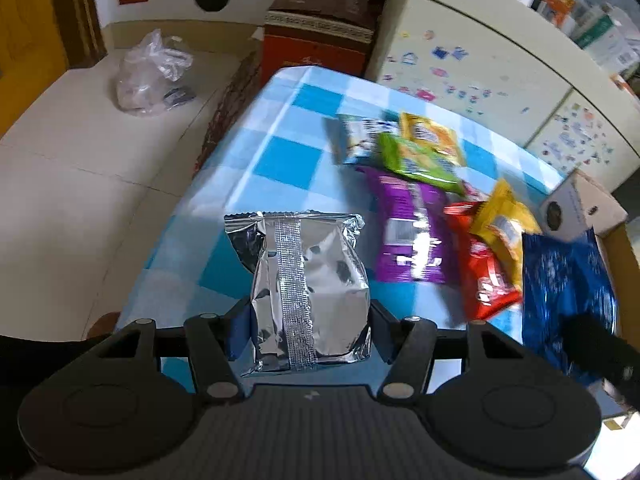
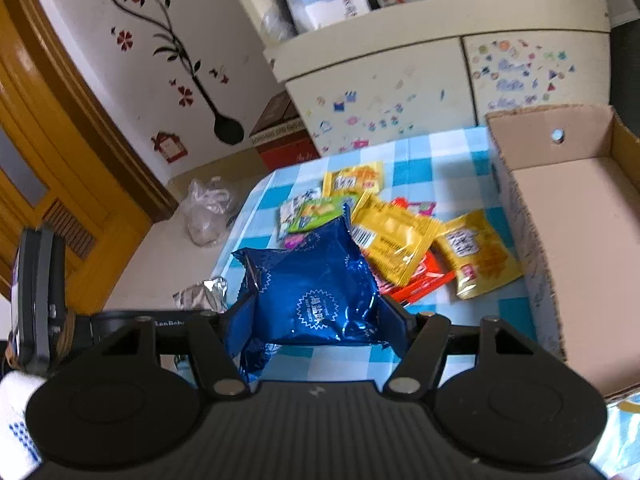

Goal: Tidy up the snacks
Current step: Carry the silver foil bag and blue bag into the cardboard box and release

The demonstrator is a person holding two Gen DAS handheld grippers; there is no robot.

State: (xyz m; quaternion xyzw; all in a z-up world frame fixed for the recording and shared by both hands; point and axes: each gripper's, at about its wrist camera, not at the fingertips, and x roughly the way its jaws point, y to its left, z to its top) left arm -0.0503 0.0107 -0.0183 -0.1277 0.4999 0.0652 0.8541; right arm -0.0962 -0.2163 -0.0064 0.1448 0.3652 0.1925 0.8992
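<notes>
Right gripper (image 2: 316, 320) jaws closed on a crinkly dark-blue foil snack pouch (image 2: 316, 280), held above the blue-and-white checked tablecloth (image 2: 440, 152). Open brown cardboard box (image 2: 568, 216) sits at frame right of it, long axis running up-frame, so the right gripper looks nearer. Pouch's long axis points up-frame, along the fingers. Left gripper (image 1: 308, 320) clamps a silver foil snack pouch (image 1: 308, 280), long axis also up-frame. Loose mixed packets (image 2: 384, 220) lie between pouch and box.

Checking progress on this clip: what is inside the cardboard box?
The box shows only a bare floor, no snacks. Its near corner runs out of view, so that part cannot be seen. Packets lie on the table beside it.
</notes>
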